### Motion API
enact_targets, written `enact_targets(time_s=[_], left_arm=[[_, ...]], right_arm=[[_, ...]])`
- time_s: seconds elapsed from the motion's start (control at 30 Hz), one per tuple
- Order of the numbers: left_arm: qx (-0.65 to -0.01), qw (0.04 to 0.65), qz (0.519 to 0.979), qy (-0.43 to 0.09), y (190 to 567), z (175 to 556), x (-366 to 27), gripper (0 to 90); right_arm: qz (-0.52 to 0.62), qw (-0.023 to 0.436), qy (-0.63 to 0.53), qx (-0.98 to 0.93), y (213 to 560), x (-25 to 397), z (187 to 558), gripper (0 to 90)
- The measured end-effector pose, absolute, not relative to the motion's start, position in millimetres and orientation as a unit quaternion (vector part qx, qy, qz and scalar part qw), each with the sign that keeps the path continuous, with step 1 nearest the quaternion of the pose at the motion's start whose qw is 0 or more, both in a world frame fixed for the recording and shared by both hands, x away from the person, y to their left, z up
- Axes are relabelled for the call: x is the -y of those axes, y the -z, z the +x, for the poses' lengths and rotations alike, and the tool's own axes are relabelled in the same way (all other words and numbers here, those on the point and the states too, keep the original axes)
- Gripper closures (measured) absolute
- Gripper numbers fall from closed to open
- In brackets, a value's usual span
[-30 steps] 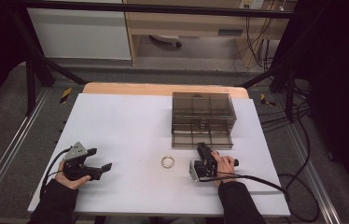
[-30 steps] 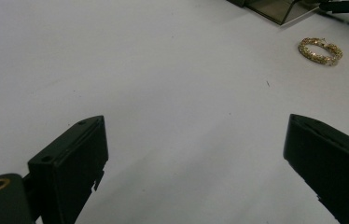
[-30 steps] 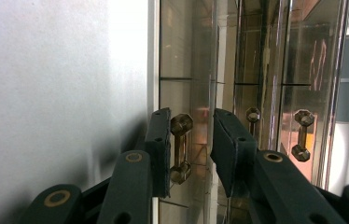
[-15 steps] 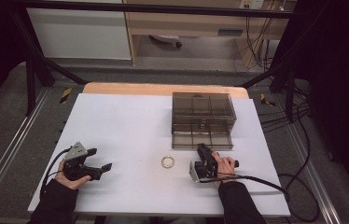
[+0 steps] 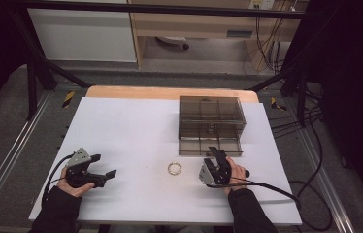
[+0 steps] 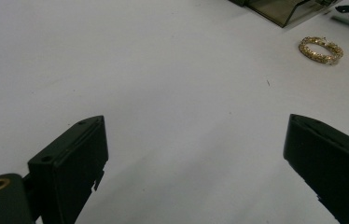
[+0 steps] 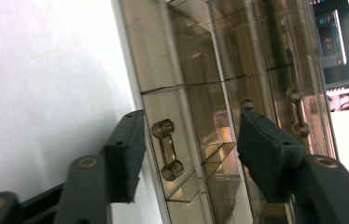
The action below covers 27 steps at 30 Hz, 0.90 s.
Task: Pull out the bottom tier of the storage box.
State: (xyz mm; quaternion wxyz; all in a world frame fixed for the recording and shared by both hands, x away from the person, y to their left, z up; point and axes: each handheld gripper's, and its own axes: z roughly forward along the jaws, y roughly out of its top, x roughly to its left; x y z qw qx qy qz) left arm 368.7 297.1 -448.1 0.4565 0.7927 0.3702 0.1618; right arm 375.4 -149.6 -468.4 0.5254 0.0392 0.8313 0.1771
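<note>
A smoky see-through drawer box (image 5: pixel 211 114) stands at the table's right middle, its lowest drawer (image 5: pixel 210 145) pulled out a little. A gold bracelet (image 5: pixel 173 168) lies flat in front of it, to the left. My right gripper (image 5: pixel 217 155) points at that drawer, open; in the right gripper view its jaws (image 7: pixel 189 128) stand on either side of the drawer's small handle (image 7: pixel 167 150) without touching it. My left gripper (image 5: pixel 104 165) rests near the front left, open and holding nothing. The left gripper view has its wide-apart jaws (image 6: pixel 196 126) over bare table, with the bracelet (image 6: pixel 321 49) farther off.
The white table top (image 5: pixel 131 126) has a wooden strip along its far edge (image 5: pixel 170 92). Cables (image 5: pixel 276 187) trail from the right gripper over the table's right front. A corner of the box (image 6: pixel 284 9) lies beyond the bracelet in the left gripper view.
</note>
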Motion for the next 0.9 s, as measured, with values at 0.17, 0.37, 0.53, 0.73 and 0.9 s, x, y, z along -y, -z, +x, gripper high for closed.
enact_targets(time_s=[0.17, 0.37, 0.53, 0.73, 0.9], left_arm=[[-0.37, 0.456, 0.793, -0.162, 448, 369, -297, 6.4], [-0.371, 0.456, 0.793, -0.162, 448, 369, -297, 6.4], [-0.371, 0.456, 0.793, -0.161, 448, 369, -297, 6.4], [-0.371, 0.456, 0.793, -0.161, 448, 369, -297, 6.4], [-0.371, 0.456, 0.793, -0.161, 448, 369, -297, 6.4]], right_arm=[[0.081, 0.505, -0.207, -0.834, 462, 156, 376, 28.4], [0.136, 0.476, -0.23, -0.838, 454, 161, 378, 14.7], [0.174, 0.45, -0.259, -0.837, 450, 167, 377, 9.3], [0.227, 0.402, -0.27, -0.845, 448, 173, 378, 4.5], [0.246, 0.376, -0.28, -0.848, 447, 173, 379, 2.4]])
